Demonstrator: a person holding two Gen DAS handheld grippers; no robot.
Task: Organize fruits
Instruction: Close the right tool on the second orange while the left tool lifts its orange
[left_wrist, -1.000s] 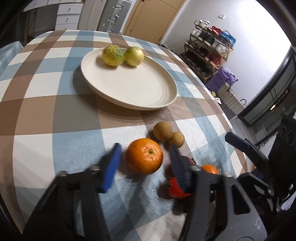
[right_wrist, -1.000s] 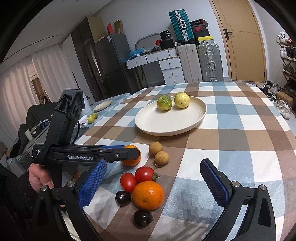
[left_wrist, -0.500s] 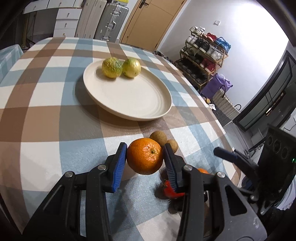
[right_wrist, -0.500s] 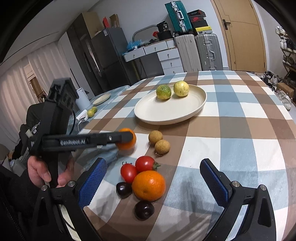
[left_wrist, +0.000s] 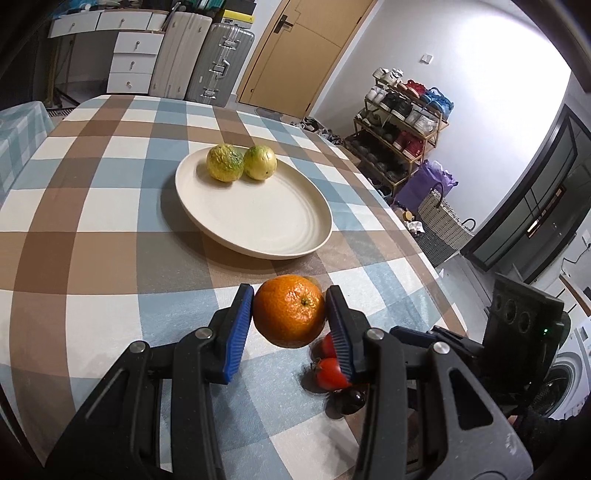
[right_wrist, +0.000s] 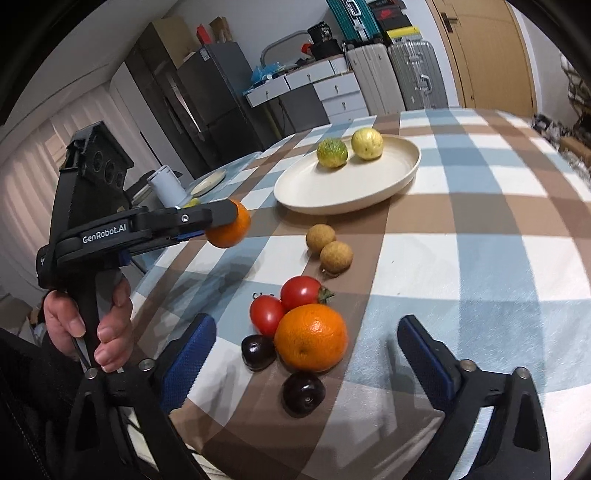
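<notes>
The left gripper (left_wrist: 289, 318) pinches an orange (left_wrist: 289, 311) between its blue pads, clear of the checked tablecloth (left_wrist: 110, 229). Ahead sits the cream plate (left_wrist: 280, 225), well in from the table's edges, with two green-yellow fruits (left_wrist: 240, 162) at its far rim and most of it bare. The right gripper (right_wrist: 306, 354) is wide but closing, pads touching nothing, around a second orange (right_wrist: 311, 342) lying among tomatoes (right_wrist: 284, 302) and dark plums (right_wrist: 280, 373).

The only readable lettering is "GenRobot.AI", in white on the black side of the left gripper (right_wrist: 221, 218), seen from the right wrist view. Nothing else in either view can be read.
</notes>
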